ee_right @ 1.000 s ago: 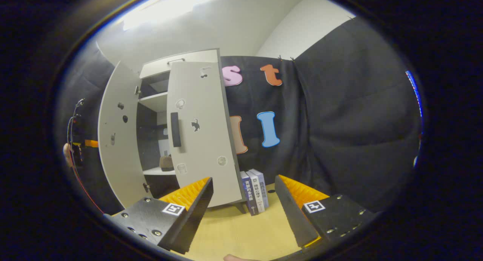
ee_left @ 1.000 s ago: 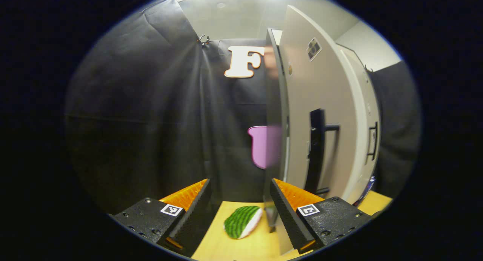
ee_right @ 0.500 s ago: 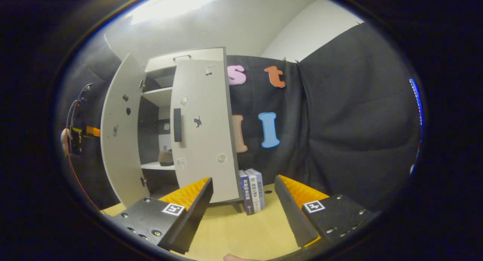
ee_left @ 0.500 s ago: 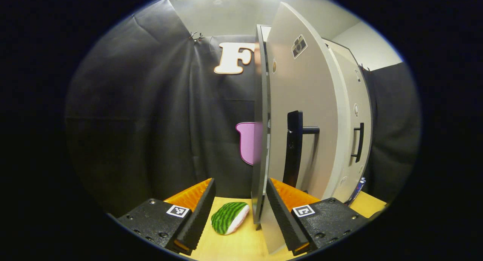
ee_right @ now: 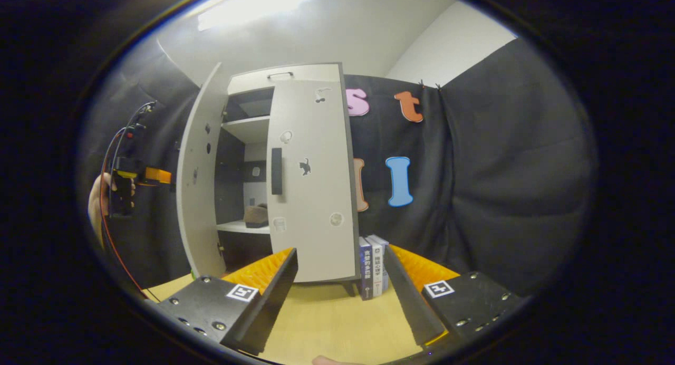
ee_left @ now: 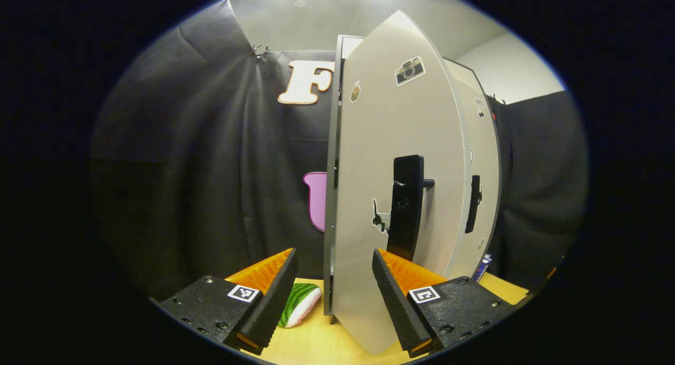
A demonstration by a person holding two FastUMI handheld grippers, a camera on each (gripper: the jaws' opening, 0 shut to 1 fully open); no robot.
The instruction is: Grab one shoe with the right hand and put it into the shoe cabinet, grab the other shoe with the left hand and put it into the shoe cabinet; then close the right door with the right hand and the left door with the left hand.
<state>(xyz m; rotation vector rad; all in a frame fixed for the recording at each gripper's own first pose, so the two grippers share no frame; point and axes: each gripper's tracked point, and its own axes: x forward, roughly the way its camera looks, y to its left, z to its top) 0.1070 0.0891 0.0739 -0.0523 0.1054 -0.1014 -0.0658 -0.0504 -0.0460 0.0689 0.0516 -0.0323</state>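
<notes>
Our booth: black cloth walls [ee_right: 506, 159], white ceiling.
We see a pale wooden table [ee_right: 332, 323] under bright overhead light [ee_right: 253, 6].

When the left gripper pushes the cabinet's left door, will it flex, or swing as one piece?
The left door looks like a flat rigid panel, so it probably swings whole on its hinges. Its smooth face may let the open left gripper slide; the black handle seems a surer contact.

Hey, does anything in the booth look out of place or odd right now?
Only one thing: a green striped watermelon-slice toy lies on the wooden tabletop beside the cabinet's left door, unrelated to shoes. Both doors stand partly open, and a shoe sits upright on the shelf.
</notes>
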